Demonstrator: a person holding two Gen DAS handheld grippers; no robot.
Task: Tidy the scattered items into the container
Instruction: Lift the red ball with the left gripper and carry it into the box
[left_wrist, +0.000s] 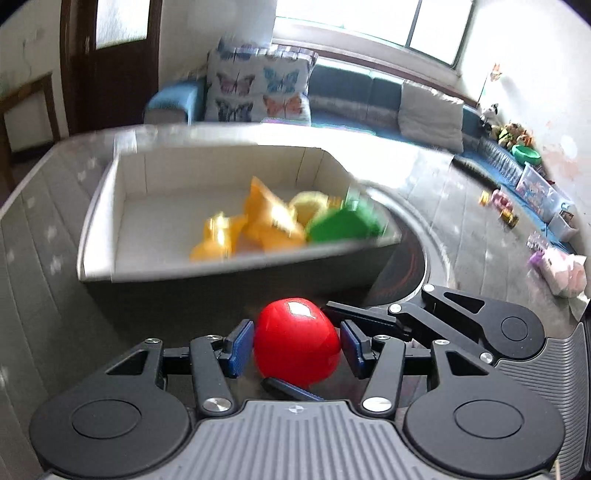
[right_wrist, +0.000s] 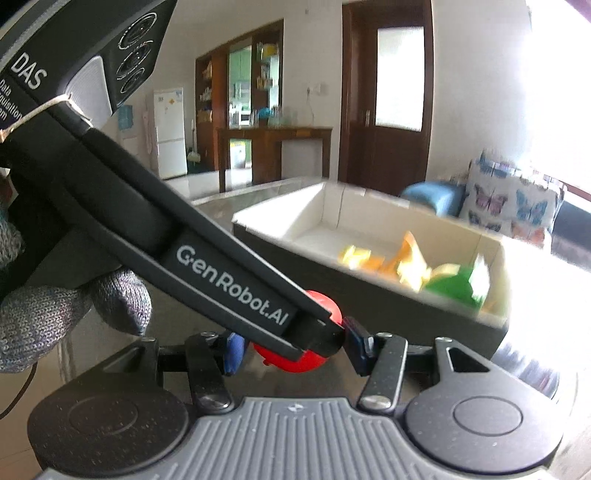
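Your left gripper (left_wrist: 297, 345) sits at lower centre of the left wrist view with the red ball (left_wrist: 296, 341) between its blue pads (left_wrist: 239, 347). The left pad touches the ball; a thin gap shows at the right pad, so you cannot tell whether the pinch is firm.

In the right wrist view, your right gripper (right_wrist: 291, 349) appears at lower centre. The same red ball (right_wrist: 320, 301) lies between its blue fingertips (right_wrist: 235, 350), but the black body of the left gripper (right_wrist: 207, 258) crosses diagonally in front and hides the contact. You cannot tell whether this claw is spread or pressed shut. Your gloved left hand (right_wrist: 70, 314) holds that body at the left edge of the frame.

The container (left_wrist: 110, 229), a white-lined box with dark outer walls, occupies the middle of the left wrist view, just beyond the ball. Blurred orange pieces (left_wrist: 258, 225) and a green piece (left_wrist: 343, 225) lie inside, toward its right end. The box rests on a grey table (left_wrist: 40, 258). A butterfly-print cushion (left_wrist: 255, 88) stands behind, in the upper centre.
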